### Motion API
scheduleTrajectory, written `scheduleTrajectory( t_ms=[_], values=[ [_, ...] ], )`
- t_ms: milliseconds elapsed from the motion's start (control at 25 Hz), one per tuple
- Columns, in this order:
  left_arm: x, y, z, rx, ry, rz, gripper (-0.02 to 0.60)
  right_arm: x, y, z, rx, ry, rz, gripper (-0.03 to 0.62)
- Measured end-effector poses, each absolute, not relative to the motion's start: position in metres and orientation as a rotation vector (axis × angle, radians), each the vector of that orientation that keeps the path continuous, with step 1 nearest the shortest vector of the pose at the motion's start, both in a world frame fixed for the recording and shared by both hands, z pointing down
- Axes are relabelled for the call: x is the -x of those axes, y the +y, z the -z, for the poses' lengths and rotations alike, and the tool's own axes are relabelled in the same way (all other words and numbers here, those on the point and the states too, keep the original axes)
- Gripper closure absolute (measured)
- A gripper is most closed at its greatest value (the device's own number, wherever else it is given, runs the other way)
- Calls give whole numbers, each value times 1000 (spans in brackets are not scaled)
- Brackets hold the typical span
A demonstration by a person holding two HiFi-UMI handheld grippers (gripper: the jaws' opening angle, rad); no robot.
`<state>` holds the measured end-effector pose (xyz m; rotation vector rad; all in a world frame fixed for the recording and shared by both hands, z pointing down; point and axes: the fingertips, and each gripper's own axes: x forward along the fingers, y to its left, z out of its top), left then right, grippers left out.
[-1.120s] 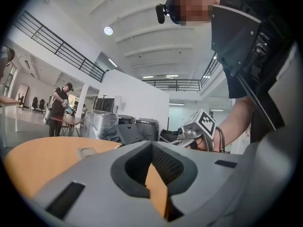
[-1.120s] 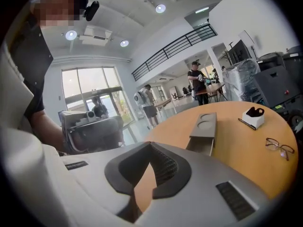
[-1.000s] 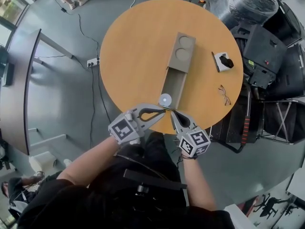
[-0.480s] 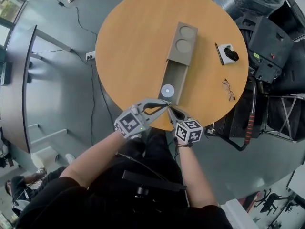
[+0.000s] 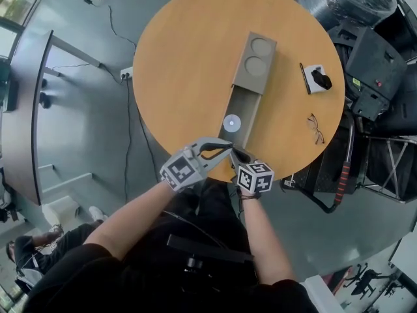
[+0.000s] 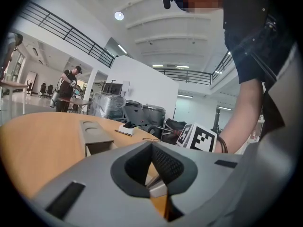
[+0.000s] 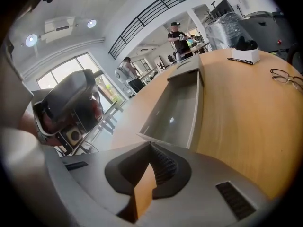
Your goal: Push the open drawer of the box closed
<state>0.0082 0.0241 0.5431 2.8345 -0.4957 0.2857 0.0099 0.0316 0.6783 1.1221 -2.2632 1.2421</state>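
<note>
A long grey box (image 5: 255, 60) with two round recesses on top lies on the round wooden table (image 5: 182, 64). Its open drawer (image 5: 242, 109) reaches toward me, and a small pale disc (image 5: 232, 123) lies in it. My left gripper (image 5: 228, 147) and right gripper (image 5: 234, 152) are both shut on nothing, with their tips side by side at the drawer's near end. In the right gripper view the drawer (image 7: 177, 110) runs away from the shut jaws. The left gripper view shows the box (image 6: 94, 134) beyond the shut jaws and the right gripper's marker cube (image 6: 201, 138).
A white holder with a black object (image 5: 316, 79) and a pair of glasses (image 5: 315, 128) lie on the table's right side. Black equipment (image 5: 371, 57) crowds the floor to the right. The table's near edge runs just under the grippers. People stand far off.
The right gripper has closed in on the left one, so the two tips now sit together at the drawer's front. The drawer looks as far out as before.
</note>
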Motion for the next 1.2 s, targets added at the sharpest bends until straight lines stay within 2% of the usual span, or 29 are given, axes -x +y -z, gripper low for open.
scheduleTrajectory(
  t_ms=[1200],
  values=[
    [-23,-25,-550,-2790,-605,-333,554,-11,-19,-686,-1018,-2259,-1335,572]
  ],
)
